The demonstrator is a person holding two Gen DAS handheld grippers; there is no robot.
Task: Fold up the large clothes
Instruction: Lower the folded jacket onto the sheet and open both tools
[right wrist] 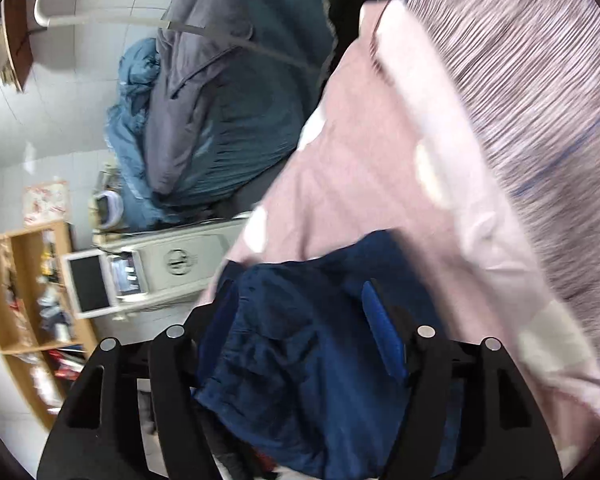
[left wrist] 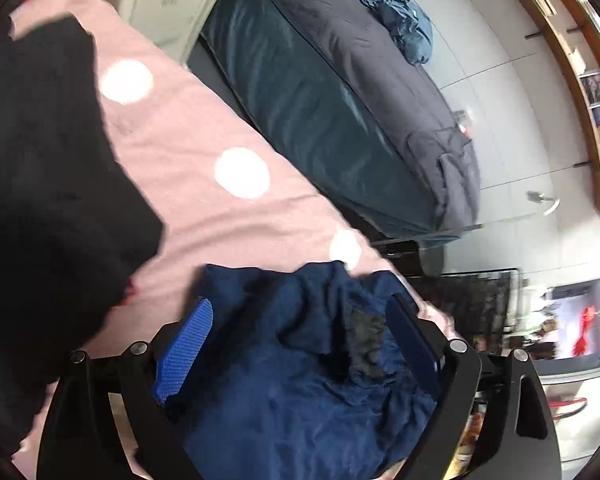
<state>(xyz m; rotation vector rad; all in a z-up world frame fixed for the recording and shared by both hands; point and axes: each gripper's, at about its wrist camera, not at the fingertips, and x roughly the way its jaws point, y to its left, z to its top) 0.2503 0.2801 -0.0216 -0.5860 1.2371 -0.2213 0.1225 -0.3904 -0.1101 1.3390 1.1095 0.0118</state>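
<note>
The garment (left wrist: 300,380) lies on the bedspread (left wrist: 188,168), seemingly beside another bed (left wrist: 340,120).

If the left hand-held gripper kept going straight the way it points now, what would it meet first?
Most likely the dark blue garment, bunched between the open fingers of the left hand-held gripper. Past it lies the pink polka-dot sheet. Depth is hard to judge through the fisheye.

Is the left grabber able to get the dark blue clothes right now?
Probably yes. The left gripper stands open, with the dark blue garment bunched right between its fingers on the pink dotted sheet. Nothing lies over the cloth there; the black garment sits off to one side.
</note>
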